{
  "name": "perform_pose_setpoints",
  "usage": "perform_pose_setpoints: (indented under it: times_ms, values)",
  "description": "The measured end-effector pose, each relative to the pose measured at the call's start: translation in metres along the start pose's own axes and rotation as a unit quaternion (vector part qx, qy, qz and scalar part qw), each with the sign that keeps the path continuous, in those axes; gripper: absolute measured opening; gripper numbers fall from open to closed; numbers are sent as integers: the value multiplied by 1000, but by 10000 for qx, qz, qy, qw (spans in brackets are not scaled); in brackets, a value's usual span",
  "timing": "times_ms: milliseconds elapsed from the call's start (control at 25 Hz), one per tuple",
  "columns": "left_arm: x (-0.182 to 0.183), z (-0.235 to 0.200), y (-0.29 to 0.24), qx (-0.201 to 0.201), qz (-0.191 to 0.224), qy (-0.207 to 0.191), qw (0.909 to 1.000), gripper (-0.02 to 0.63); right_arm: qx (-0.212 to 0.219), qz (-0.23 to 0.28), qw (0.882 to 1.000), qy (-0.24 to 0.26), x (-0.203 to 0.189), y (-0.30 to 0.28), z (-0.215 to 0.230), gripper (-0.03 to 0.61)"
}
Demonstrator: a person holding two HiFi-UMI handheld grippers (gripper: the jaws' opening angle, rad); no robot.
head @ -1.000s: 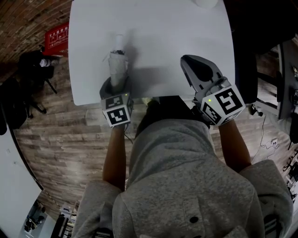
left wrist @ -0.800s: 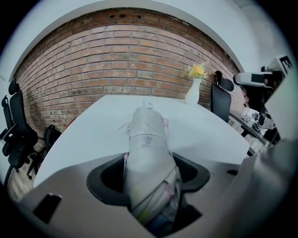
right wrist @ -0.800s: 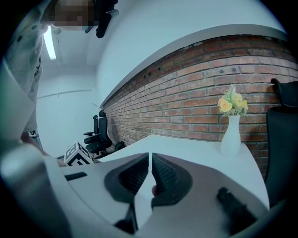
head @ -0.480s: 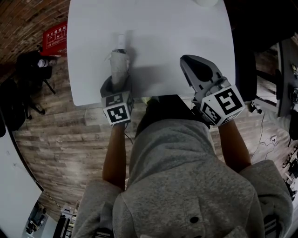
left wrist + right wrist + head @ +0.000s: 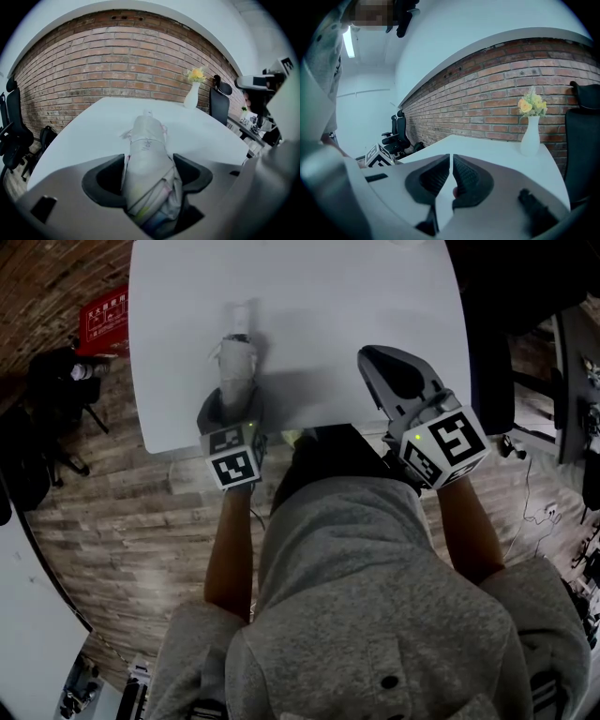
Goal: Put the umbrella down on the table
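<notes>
Folded umbrella [image 5: 236, 367] lies on bench [image 5: 328, 296], long axis pointing up-frame from L gripper [image 5: 149, 159], jaws just opening wide around its near end; R gripper [image 5: 451, 161] closed, empty.

L tongs [image 5: 230, 405] jaws just spreading, umbrella [image 5: 236, 362] btwn them; R tongs [image 5: 370, 357] jaws together; both angled down.

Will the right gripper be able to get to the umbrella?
Probably yes: only bare table lies between the right gripper and the umbrella, though its fingers are shut and would need opening.
</notes>
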State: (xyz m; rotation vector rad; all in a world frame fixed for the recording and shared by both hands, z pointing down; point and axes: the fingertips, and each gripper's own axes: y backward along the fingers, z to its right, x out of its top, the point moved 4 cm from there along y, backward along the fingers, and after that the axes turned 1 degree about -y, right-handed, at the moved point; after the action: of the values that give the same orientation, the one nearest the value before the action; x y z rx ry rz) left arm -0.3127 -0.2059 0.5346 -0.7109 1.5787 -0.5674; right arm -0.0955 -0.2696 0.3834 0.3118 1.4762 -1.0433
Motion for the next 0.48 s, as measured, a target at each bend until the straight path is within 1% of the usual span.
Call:
perform_pose_setpoints:
  times_ms: [240, 480]
  values:
    - [8, 1, 17, 18, 373, -20, 9993, 316, -84, 103, 9999, 56, 6, 8, -2, 35]
    - [37, -4, 49, 189, 993, -92, 9948, 314, -70, 244, 9996, 134, 15, 11, -5, 35]
